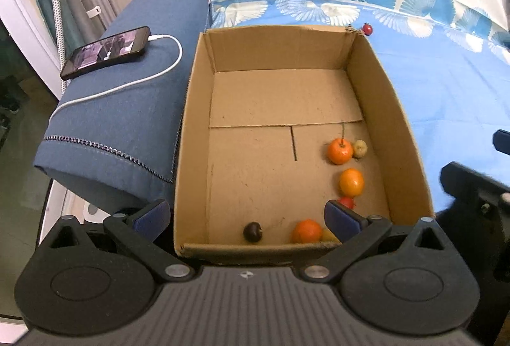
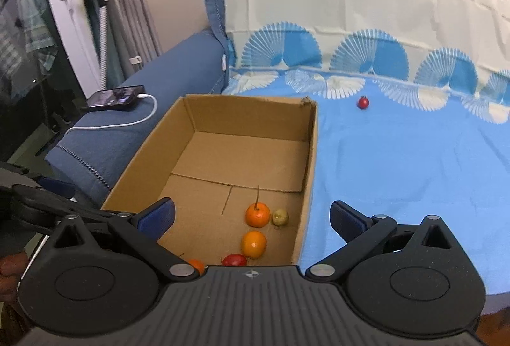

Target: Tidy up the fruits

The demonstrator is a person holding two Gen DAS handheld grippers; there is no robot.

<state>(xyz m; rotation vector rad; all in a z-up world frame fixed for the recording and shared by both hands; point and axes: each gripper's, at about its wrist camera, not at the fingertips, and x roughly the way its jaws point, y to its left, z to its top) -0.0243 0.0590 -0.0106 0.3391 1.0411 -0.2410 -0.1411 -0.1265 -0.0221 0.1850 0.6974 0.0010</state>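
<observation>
Corrugated brown cardboard box (image 1: 280, 97) sits centre frame on the blue patterned bedsheet (image 2: 414, 161), holding smooth round oranges (image 1: 340, 150), a dark fruit (image 1: 253, 231) and a small yellowish one (image 1: 360, 148). One glossy red fruit (image 2: 363, 102) lies upper right on the sheet. Left claw (image 1: 245, 218) and right claw (image 2: 251, 215) both gape wide, empty.

Fruits (image 1: 351, 182) in box (image 1: 395, 122); cherry (image 2: 363, 102) outside.

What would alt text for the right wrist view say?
An open right gripper hangs over a cardboard box holding small orange, red and yellowish fruits, on a blue patterned sheet. One red fruit lies outside on the sheet.
</observation>
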